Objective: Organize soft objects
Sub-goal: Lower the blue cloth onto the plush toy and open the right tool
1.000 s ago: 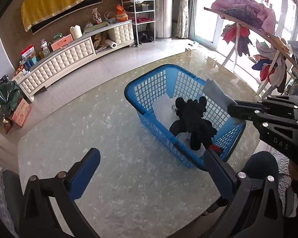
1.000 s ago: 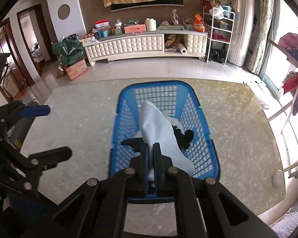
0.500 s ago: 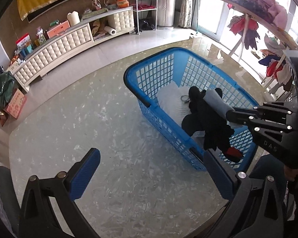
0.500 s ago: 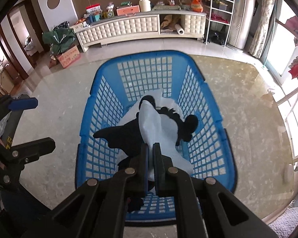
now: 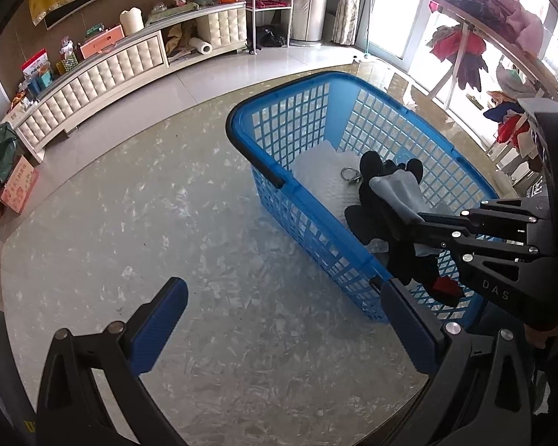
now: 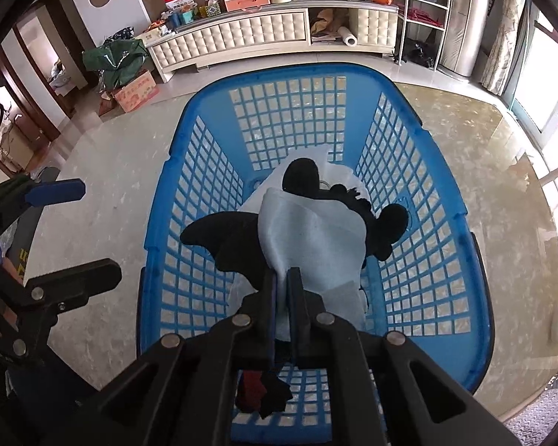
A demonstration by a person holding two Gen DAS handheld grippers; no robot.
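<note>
Right gripper (image 6: 282,282): pinching pale blue cloth (image 6: 308,238), draping over black plush toy (image 6: 234,245) inside blue basket (image 6: 476,278), frame centre. Left gripper (image 5: 282,327): gaping wide over worktop (image 5: 130,223), apparently holding nothing.

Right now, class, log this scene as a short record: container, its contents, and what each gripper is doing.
container: blue basket on the marbled table
contents: black plush toy, white sheet beneath it
right gripper: shut on a pale cloth, over the toy inside the basket
left gripper: open, empty, outside the basket over the table
</note>
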